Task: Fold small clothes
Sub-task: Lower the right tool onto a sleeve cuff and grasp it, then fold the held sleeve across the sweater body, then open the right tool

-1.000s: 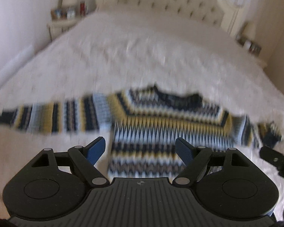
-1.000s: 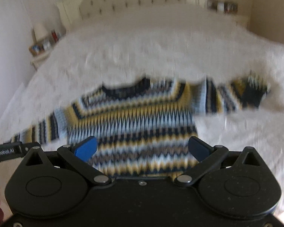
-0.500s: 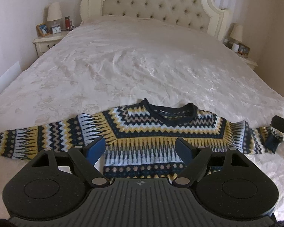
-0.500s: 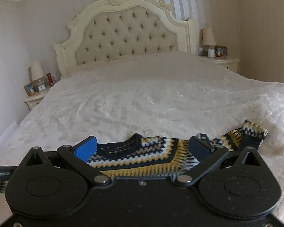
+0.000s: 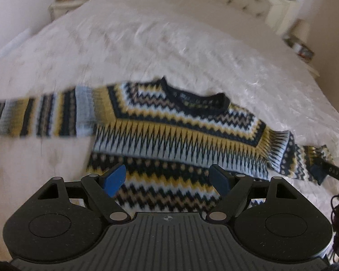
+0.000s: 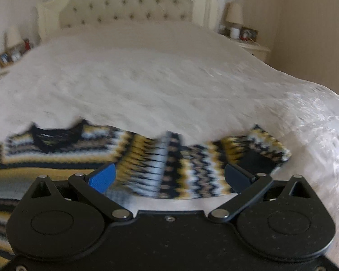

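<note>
A small knitted sweater point(image 5: 176, 135) in navy, yellow, white and pale blue zigzag bands lies flat on the bed, front up, both sleeves spread sideways. My left gripper point(image 5: 167, 178) hovers open above the lower body of the sweater, nothing between its blue pads. In the right wrist view my right gripper point(image 6: 169, 176) is open over the sweater's right sleeve point(image 6: 192, 167), whose dark cuff point(image 6: 257, 160) lies just beyond the right finger. The other gripper's dark tip point(image 5: 332, 171) shows at that cuff in the left wrist view.
The sweater lies near the foot of a wide bed with a cream bedspread point(image 5: 158, 45) and a tufted headboard point(image 6: 128, 2). Nightstands with lamps and small items point(image 6: 239, 31) stand on both sides. The bed's right edge point(image 6: 323, 135) drops off close to the sleeve.
Both grippers have dropped lower and closer to the sweater. The right one swung rightward, from over the body to over the right sleeve. Both stayed open.
</note>
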The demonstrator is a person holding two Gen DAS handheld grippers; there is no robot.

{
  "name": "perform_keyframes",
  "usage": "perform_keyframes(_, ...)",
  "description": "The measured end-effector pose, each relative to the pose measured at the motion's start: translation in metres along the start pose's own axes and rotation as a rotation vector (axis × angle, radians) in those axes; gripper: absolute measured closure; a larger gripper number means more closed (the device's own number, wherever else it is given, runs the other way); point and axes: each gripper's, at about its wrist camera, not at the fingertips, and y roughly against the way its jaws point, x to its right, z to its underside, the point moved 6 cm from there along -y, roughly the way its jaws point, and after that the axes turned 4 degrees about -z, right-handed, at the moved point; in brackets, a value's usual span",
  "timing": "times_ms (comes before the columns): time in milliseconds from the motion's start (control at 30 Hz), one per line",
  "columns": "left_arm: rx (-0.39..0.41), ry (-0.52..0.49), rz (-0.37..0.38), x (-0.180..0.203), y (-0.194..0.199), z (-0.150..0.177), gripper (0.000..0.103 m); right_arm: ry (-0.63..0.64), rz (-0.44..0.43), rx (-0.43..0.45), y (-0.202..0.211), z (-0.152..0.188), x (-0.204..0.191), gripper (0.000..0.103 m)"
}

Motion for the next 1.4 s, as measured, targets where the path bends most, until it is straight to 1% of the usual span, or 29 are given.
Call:
perform_keyframes(67,-0.031,0.029,-0.029,0.002,-0.004,0.005,0.024,0.027,0.047,-0.019,-0.017,0.002,0.022,0.006)
perform_keyframes(100,-0.044,0.04,-0.042,0.004,-0.006,0.008,0.026,0.043,0.066,-0.032,-0.026,0.004,0.033,0.01)
perform_keyframes(200,-0.073,0.063,-0.072,0.011,-0.009,0.017,0.027,0.072,0.104,-0.073,-0.052,0.008,0.058,0.014)
perform_keyframes(267,-0.084,0.071,-0.089,0.016,-0.009,0.022,0.027,0.095,0.122,-0.097,-0.067,0.011,0.071,0.018)
perform_keyframes(300,-0.089,0.075,-0.096,0.018,-0.009,0.024,0.027,0.11,0.127,-0.108,-0.073,0.012,0.074,0.022)
perform_keyframes(333,-0.095,0.079,-0.103,0.02,-0.01,0.026,0.027,0.126,0.132,-0.118,-0.08,0.013,0.077,0.024)
perform_keyframes(433,-0.112,0.095,-0.124,0.025,-0.01,0.03,0.027,0.167,0.138,-0.133,-0.098,0.016,0.088,0.024)
perform_keyframes(567,-0.123,0.104,-0.145,0.03,-0.01,0.033,0.027,0.232,0.129,-0.149,-0.115,0.022,0.082,0.024)
perform_keyframes(667,-0.132,0.105,-0.154,0.032,-0.009,0.034,0.027,0.287,0.143,-0.177,-0.126,0.03,0.079,0.025)
perform_keyframes(700,-0.135,0.104,-0.155,0.033,-0.009,0.035,0.027,0.301,0.15,-0.18,-0.127,0.032,0.079,0.03)
perform_keyframes(733,-0.136,0.103,-0.156,0.034,-0.009,0.035,0.027,0.312,0.154,-0.185,-0.127,0.034,0.08,0.038)
perform_keyframes(767,-0.136,0.102,-0.156,0.034,-0.009,0.035,0.027,0.309,0.145,-0.189,-0.126,0.034,0.083,0.042)
perform_keyframes(800,-0.137,0.099,-0.156,0.035,-0.009,0.035,0.027,0.297,0.126,-0.193,-0.123,0.034,0.085,0.052)
perform_keyframes(833,-0.14,0.096,-0.156,0.035,-0.008,0.036,0.027,0.284,0.124,-0.2,-0.12,0.033,0.088,0.069)
perform_keyframes(867,-0.142,0.094,-0.156,0.036,-0.009,0.036,0.027,0.266,0.133,-0.205,-0.115,0.031,0.094,0.077)
perform_keyframes(900,-0.144,0.095,-0.153,0.036,-0.008,0.036,0.027,0.241,0.122,-0.207,-0.111,0.029,0.1,0.084)
perform_keyframes(967,-0.143,0.093,-0.142,0.037,-0.009,0.036,0.027,0.153,0.072,-0.215,-0.101,0.024,0.114,0.086)
perform_keyframes(1033,-0.145,0.083,-0.134,0.038,-0.01,0.036,0.027,0.078,0.047,-0.213,-0.086,0.019,0.129,0.086)
perform_keyframes(1200,-0.148,0.049,-0.102,0.038,-0.013,0.035,0.027,-0.105,-0.061,-0.212,-0.04,0.003,0.157,0.086)
perform_keyframes(1300,-0.153,0.026,-0.076,0.035,-0.016,0.036,0.027,-0.166,-0.145,-0.18,-0.006,-0.011,0.155,0.086)
perform_keyframes(1400,-0.159,0.002,-0.047,0.029,-0.02,0.035,0.027,-0.209,-0.229,-0.148,0.024,-0.027,0.139,0.086)
